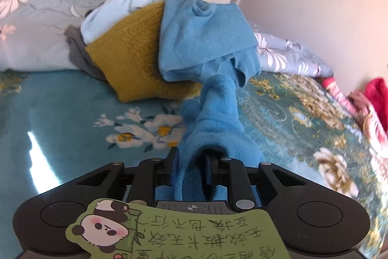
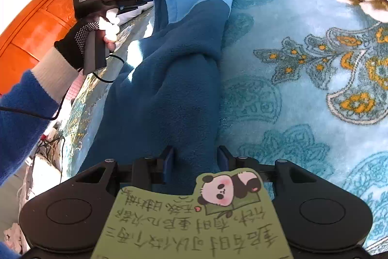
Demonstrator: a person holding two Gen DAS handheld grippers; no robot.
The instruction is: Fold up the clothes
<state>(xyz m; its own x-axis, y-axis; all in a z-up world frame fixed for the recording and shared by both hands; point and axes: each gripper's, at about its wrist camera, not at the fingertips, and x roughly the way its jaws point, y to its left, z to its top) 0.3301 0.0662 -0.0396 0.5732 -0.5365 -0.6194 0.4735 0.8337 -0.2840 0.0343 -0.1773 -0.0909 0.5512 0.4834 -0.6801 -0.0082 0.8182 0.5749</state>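
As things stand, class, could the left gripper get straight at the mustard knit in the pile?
Probably not yet. The left gripper is shut on the blue fleece garment, which stretches between it and the mustard knit; another blue cloth drapes over the knit.

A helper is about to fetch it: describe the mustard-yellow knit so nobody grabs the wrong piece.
Start at the bed's teal floral blanket and look toward its far edge, where a heap of clothes lies against the grey flowered quilt. The mustard-yellow knit sits at the heap's front, under pale blue and mid-blue fabric. It alone is yellow and coarsely ribbed.
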